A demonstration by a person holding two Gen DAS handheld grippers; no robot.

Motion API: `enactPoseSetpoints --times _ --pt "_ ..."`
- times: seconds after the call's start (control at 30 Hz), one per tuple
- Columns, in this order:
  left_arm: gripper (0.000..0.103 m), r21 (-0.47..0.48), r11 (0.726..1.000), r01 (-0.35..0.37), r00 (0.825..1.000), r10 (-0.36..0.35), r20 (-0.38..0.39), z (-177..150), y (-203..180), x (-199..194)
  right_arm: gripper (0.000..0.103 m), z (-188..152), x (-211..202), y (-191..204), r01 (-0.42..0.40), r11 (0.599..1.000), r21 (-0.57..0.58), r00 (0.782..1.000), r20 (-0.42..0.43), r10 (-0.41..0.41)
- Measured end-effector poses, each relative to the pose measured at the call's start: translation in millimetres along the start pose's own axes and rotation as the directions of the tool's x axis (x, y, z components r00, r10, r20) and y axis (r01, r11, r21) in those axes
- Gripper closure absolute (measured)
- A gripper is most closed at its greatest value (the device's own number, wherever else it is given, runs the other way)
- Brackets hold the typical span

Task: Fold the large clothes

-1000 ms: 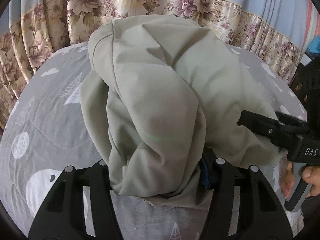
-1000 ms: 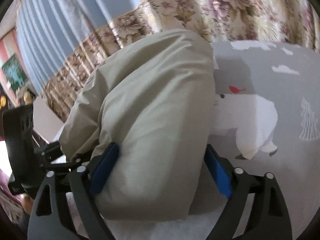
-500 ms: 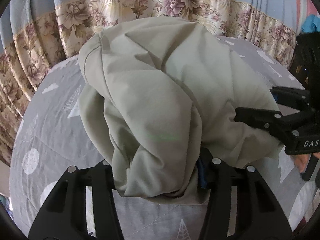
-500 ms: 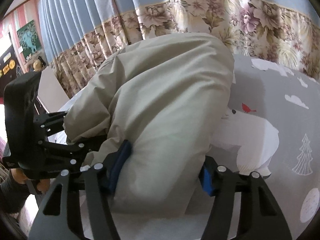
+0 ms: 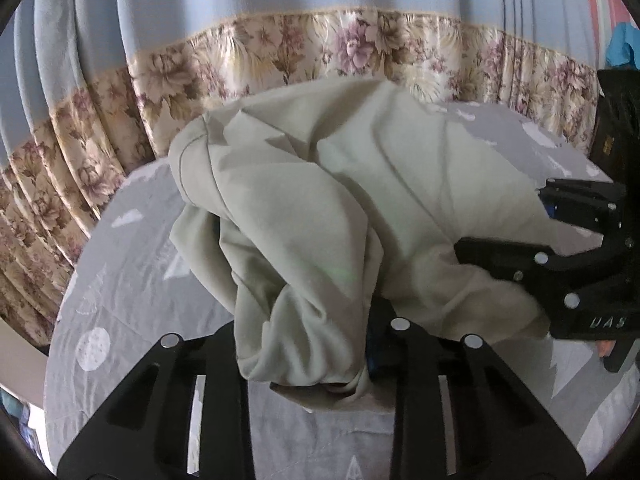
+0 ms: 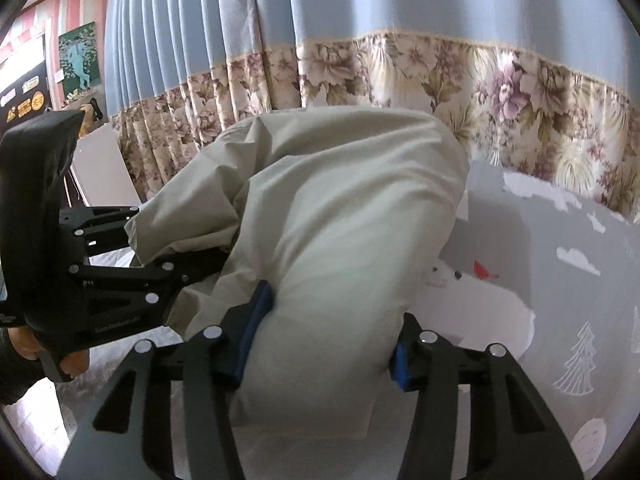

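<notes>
A pale grey-green garment [image 5: 320,216] hangs bunched between both grippers above a grey bedspread [image 5: 132,300]. My left gripper [image 5: 304,344] is shut on a thick fold of its near edge; the fingertips are hidden by cloth. The right gripper [image 5: 520,256] shows at the right of the left wrist view, clamped on the garment's other end. In the right wrist view the garment [image 6: 340,240] fills the middle and my right gripper [image 6: 324,336] grips a wide bundle between its blue pads [image 6: 256,312]. The left gripper [image 6: 132,276] shows at the left, holding the cloth.
The grey bedspread [image 6: 560,320] has white prints of a bear, trees and clouds. A blue curtain with a floral border [image 5: 320,48] hangs right behind the bed. A black object [image 5: 616,120] stands at the right edge.
Both grippers have lifted the garment and tilted upward, so more curtain and less bedspread shows. The two grippers stay close together, each still holding the cloth.
</notes>
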State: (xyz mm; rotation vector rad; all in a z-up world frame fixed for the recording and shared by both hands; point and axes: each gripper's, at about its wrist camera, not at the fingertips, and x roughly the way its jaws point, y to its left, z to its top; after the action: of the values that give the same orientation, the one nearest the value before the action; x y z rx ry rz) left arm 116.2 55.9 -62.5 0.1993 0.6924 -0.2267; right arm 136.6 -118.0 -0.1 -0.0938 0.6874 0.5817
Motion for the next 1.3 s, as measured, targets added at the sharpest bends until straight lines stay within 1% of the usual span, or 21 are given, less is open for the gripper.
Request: enactPoseSetpoints --times 0.13,0.27,0.47,0.63,0.73,0.77,0.83,0.9,0.93,0.97,1.0,1.07,1.13,1.2,1.27,1.3 --pt "0.076 0.005 1.000 -0.006 1.000 0.005 0.022 8.2 -6.7 -6.6 0.054 7.3 -10.9 -0.9 0.017 0.999 -0.036 0.999 0.040 -0.016" --pt "0.076 0.023 1.000 -0.004 0.999 0.003 0.047 19.9 -18.1 -12.0 0.054 11.9 -25.8 -11.4 0.039 0.998 -0.051 0.997 0.073 -0.035" --pt "0.077 0.082 0.997 0.000 0.994 -0.009 0.109 44.8 -59.6 -19.8 0.055 11.2 -60.4 -37.8 0.116 0.992 -0.054 0.986 0.129 -0.108" --pt "0.077 0.110 0.993 0.050 0.986 -0.066 0.153 66.1 -101.1 -21.4 0.055 9.0 -93.3 -69.8 0.195 0.979 -0.052 0.969 0.167 -0.184" --pt "0.077 0.133 0.989 0.065 0.982 -0.087 0.166 70.2 -124.1 -14.9 0.055 4.7 -102.6 -84.9 0.238 0.969 -0.071 0.960 0.170 -0.223" --pt "0.076 0.137 0.988 0.072 0.983 -0.093 0.160 69.3 -129.3 -9.8 0.055 1.3 -101.4 -93.0 0.251 0.965 -0.082 0.959 0.158 -0.236" --pt "0.075 0.123 0.986 0.116 0.987 -0.128 0.097 65.2 -136.6 12.8 0.055 -6.3 -91.1 -110.0 0.261 0.961 -0.092 0.962 0.110 -0.251" --pt "0.073 0.089 0.982 0.168 0.985 -0.170 0.017 58.3 -137.9 38.7 0.053 -18.8 -73.4 -133.0 0.227 0.972 -0.065 0.974 0.024 -0.226" --pt "0.070 0.084 0.981 0.176 0.984 -0.176 -0.009 54.1 -138.6 47.4 0.051 -22.9 -70.6 -137.3 0.220 0.974 -0.058 0.976 0.008 -0.220" --pt "0.067 0.088 0.981 0.174 0.985 -0.173 -0.014 50.5 -139.7 50.6 0.051 -27.3 -69.4 -141.5 0.211 0.976 -0.054 0.977 -0.003 -0.212" --pt "0.059 0.094 0.983 0.158 0.987 -0.158 -0.010 46.8 -140.5 50.3 0.048 -29.7 -70.1 -143.2 0.204 0.978 -0.050 0.979 -0.008 -0.205" --pt "0.050 0.089 0.984 0.156 0.988 -0.155 -0.019 43.8 -138.4 50.7 0.044 -30.4 -70.5 -149.0 0.185 0.982 -0.032 0.982 -0.040 -0.187" --pt "0.030 0.037 0.982 0.183 0.983 -0.182 -0.040 41.1 -124.0 52.7 0.036 -32.2 -71.9 -155.0 0.177 0.984 -0.020 0.982 -0.064 -0.178" --pt "0.018 -0.035 0.978 0.204 0.977 -0.206 -0.060 37.2 -105.3 54.5 0.035 -35.1 -73.3 -156.8 0.163 0.987 0.003 0.984 -0.077 -0.162" --pt "0.016 -0.101 0.964 0.244 0.964 -0.253 -0.079 31.2 -91.0 56.2 0.033 -40.8 -73.7 -159.2 0.153 0.988 0.038 0.986 -0.079 -0.150" --pt "0.016 -0.120 0.960 0.253 0.961 -0.264 -0.085 29.9 -88.6 57.1 0.033 -43.0 -73.4 -160.9 0.145 0.988 0.055 0.987 -0.079 -0.140"
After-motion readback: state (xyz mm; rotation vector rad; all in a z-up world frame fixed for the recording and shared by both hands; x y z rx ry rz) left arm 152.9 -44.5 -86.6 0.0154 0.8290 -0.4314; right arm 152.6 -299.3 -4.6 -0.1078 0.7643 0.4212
